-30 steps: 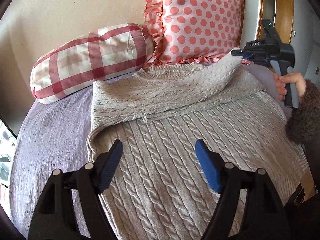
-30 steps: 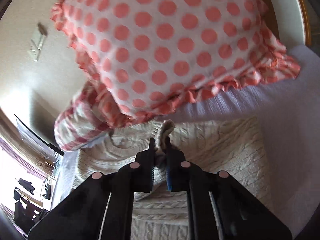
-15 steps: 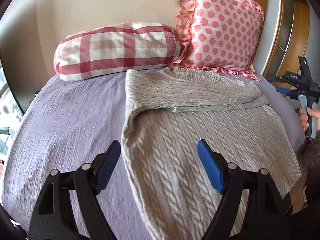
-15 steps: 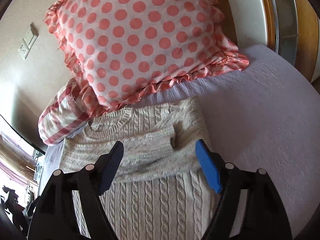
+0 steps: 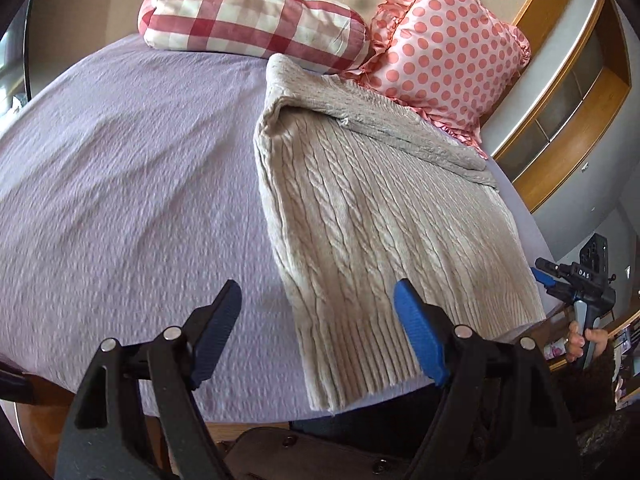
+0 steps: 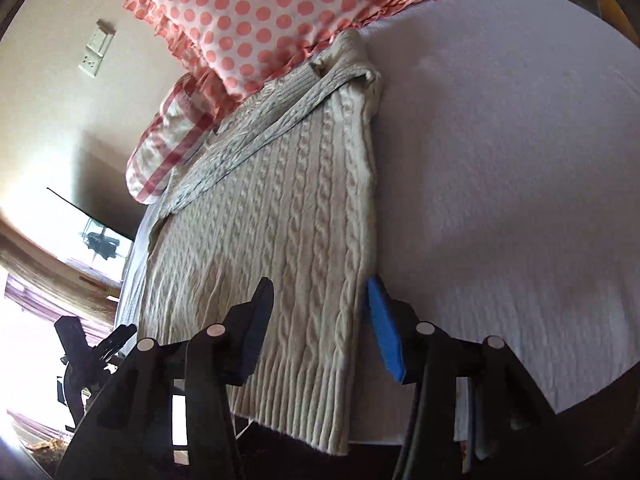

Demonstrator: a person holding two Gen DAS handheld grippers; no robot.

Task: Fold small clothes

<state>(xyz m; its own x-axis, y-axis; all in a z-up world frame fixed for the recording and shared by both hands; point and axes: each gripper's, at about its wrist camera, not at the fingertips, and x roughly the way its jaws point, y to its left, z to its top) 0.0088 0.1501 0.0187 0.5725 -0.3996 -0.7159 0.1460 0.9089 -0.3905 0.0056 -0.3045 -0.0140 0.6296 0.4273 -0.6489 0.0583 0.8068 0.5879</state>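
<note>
A beige cable-knit sweater [image 5: 372, 208] lies flat on the lilac bed [image 5: 132, 184], both sleeves folded across its upper part, ribbed hem at the near bed edge. My left gripper [image 5: 320, 332] is open and empty, hovering over the hem's left corner. My right gripper [image 6: 320, 320] is open and empty over the hem's right corner; the sweater shows here too [image 6: 280, 216]. The right gripper also shows at the right edge of the left wrist view [image 5: 576, 280], and the left gripper at the lower left of the right wrist view [image 6: 92, 352].
A red checked bolster [image 5: 248, 20] and a pink dotted pillow [image 5: 440, 48] rest against the wall behind the sweater. Wooden wardrobe panels [image 5: 560, 112] stand to the right. The bed's front edge [image 5: 248, 420] lies just below my fingers.
My right gripper let go of the sleeve, which now lies across the chest, and opened. Both grippers drew back from the collar end to the hem at the bed's near edge.
</note>
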